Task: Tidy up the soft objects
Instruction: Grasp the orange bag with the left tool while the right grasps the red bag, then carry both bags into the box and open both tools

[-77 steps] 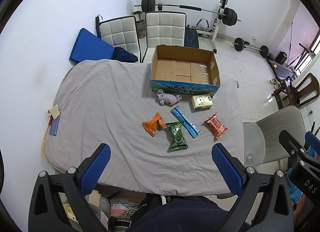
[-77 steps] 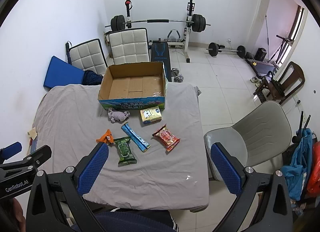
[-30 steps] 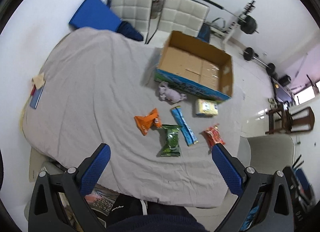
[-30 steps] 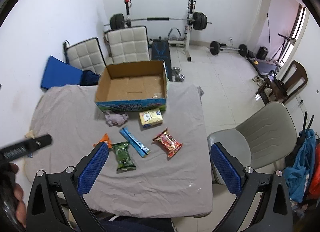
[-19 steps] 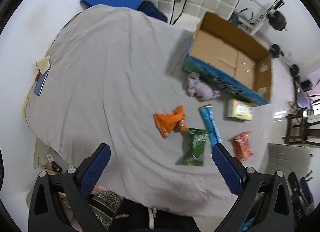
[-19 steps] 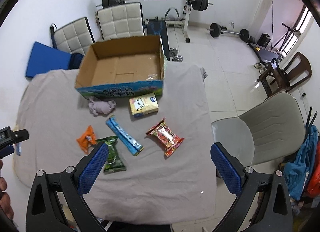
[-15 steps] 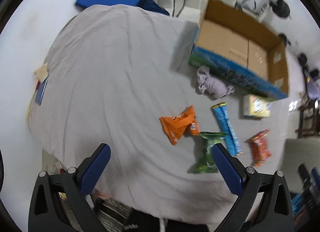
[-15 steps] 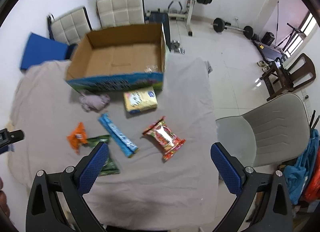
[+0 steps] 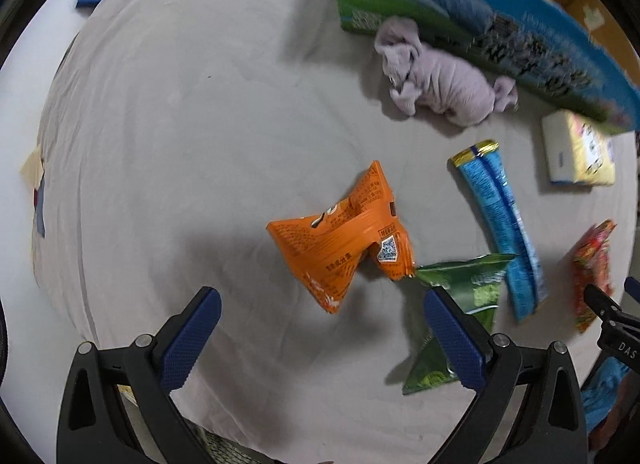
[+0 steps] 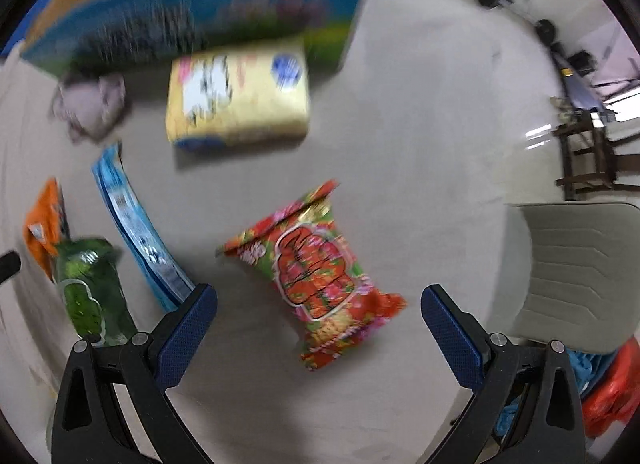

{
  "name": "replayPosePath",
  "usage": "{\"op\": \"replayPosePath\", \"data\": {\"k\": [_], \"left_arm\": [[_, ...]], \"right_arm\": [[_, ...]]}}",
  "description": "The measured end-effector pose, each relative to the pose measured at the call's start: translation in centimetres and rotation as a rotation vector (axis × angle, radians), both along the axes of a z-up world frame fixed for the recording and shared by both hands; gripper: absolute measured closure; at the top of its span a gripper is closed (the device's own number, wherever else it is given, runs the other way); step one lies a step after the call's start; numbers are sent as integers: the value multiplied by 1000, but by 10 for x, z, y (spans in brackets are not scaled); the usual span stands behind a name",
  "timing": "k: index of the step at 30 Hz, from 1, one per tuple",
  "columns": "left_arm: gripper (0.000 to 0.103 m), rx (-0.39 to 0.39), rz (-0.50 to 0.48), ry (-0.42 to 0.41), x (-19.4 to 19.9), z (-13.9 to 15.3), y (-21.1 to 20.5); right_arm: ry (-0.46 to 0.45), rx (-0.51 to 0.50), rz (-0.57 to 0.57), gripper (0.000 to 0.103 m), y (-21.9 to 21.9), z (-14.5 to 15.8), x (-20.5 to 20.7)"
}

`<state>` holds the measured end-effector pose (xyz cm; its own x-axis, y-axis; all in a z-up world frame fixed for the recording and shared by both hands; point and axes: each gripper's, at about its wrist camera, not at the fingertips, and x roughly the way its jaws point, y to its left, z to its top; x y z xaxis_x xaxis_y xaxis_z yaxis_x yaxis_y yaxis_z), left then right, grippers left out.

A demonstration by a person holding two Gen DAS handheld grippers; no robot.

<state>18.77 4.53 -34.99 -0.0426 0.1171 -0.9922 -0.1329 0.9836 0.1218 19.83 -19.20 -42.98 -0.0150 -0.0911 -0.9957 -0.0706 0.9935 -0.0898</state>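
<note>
Both grippers lower, spread over orange packet (image 9: pixel 340 240), red packet (image 10: pixel 316 276)

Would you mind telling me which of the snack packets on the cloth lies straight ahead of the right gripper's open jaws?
The red packet. It lies centred ahead of the right gripper, while the blue, green and orange packets sit off to its left.

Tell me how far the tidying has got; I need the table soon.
Nothing packed: all items still lie outside the box. Open left gripper nears the orange packet; open right gripper nears the red packet. Plush toy, yellow, blue and green packs remain.
</note>
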Motion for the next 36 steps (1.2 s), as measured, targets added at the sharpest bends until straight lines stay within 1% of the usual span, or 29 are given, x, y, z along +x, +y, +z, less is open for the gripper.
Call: {"op": "replayPosePath", "data": {"k": [3, 4, 6, 9, 10, 11, 12, 13, 14, 16, 18, 20, 22, 23, 24, 25, 26, 28, 30, 33, 36], "left_arm": [[0, 6, -40, 8, -1, -11, -4], [0, 12, -47, 8, -1, -14, -4], [0, 16, -52, 6, 0, -21, 0], [0, -9, -47, 21, -4, -32, 8], [0, -25, -41, 30, -4, -35, 11], [0, -54, -29, 40, -5, -39, 15], [0, -73, -13, 53, -6, -43, 21], [0, -87, -1, 61, -6, -47, 26], [0, -107, 9, 66, -7, -50, 30], [0, -118, 17, 71, -9, -56, 35], [0, -129, 4, 68, -10, -62, 40], [0, -133, -22, 67, -10, -68, 40], [6, -138, -43, 68, -6, -69, 39], [9, -137, -52, 65, -5, -71, 39], [24, -152, -63, 59, -3, -73, 39], [35, -160, -71, 66, -4, -74, 38], [37, -165, -79, 76, -6, -77, 38], [50, -171, -85, 77, -4, -75, 35], [59, -181, -82, 88, -9, -77, 37], [62, -187, -64, 90, -19, -78, 44], [68, -196, -52, 85, -27, -75, 49]], "right_arm": [[71, 20, 7, 1, 2, -32, 2], [90, 22, 10, 5, 3, -42, 3], [96, -10, 18, 6, 4, -52, 4], [79, -66, 14, 20, 5, -59, 6], [80, -91, 13, 29, 4, -60, 7], [80, -106, 9, 35, 2, -62, 8], [85, -109, 3, 37, -2, -59, 8], [89, -102, -6, 39, -5, -59, 9], [93, -93, -13, 39, -8, -61, 11], [101, -82, -8, 38, -13, -62, 15], [119, -96, 23, 33, -17, -67, 18], [140, -113, 33, 32, -20, -68, 22], [133, -120, 38, 32, -20, -76, 23], [128, -123, 38, 36, -20, -77, 23], [125, -123, 36, 39, -19, -78, 21], [126, -113, 30, 42, -14, -76, 18], [129, -98, 20, 44, -14, -76, 19], [144, -56, -1, 45, -17, -72, 20], [156, -22, -23, 46, -20, -73, 21], [148, -15, -32, 47, -21, -73, 24], [147, 35, -76, 48, -30, -71, 25]]}}
